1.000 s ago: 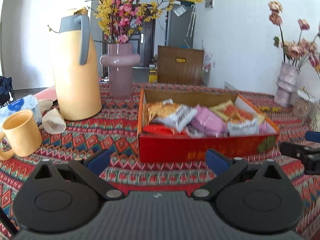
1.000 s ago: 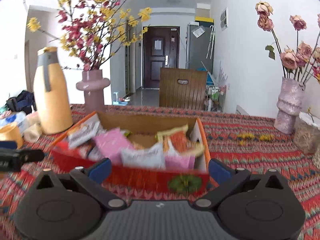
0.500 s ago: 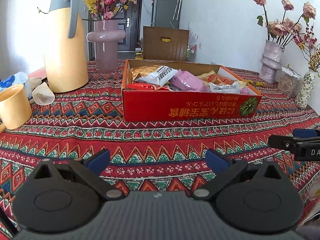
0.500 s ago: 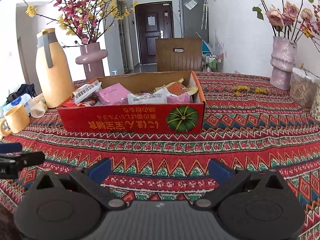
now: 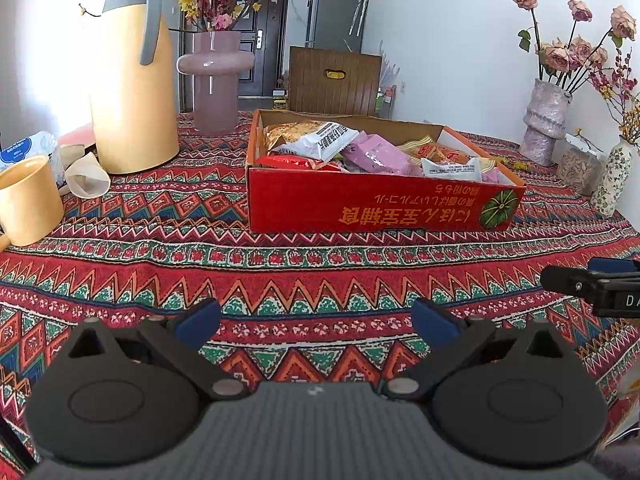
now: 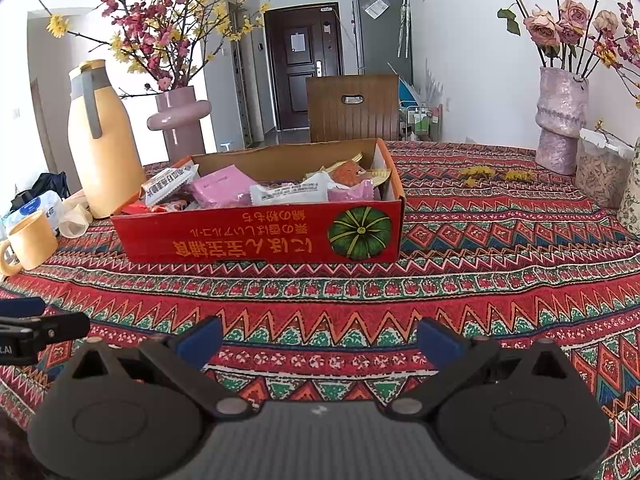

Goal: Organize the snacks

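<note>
- The left gripper hangs over the near part of the worktop, its blue-tipped fingers spread wide with nothing between them.
- The right gripper is released in the same way, fingers apart and empty above the patterned cloth.
- Each gripper shows at the edge of the other's view: the right one at the right edge of the left wrist view, the left one at the left edge of the right wrist view. Both are on the near side of the worktop, well apart from the box.
- The red cardboard box stands farther in on the worktop, its printed long side with a green pumpkin picture facing the grippers.
- The snacks lie inside the box: a white packet toward the left end, a pink packet near the middle, a small white packet toward the right, and orange-yellow packets behind it. A red wrapper lies against the near wall at the left end.
- Left of the box stands a tall yellow thermos jug with a grey handle; beyond it, a mauve vase of pink and yellow blossom.
- A yellow mug stands at the near left, with a crumpled paper cup just beside it.
- On the far right, a textured lilac vase holds dried roses.
- A wooden chair back stands behind the far edge of the worktop.
</note>
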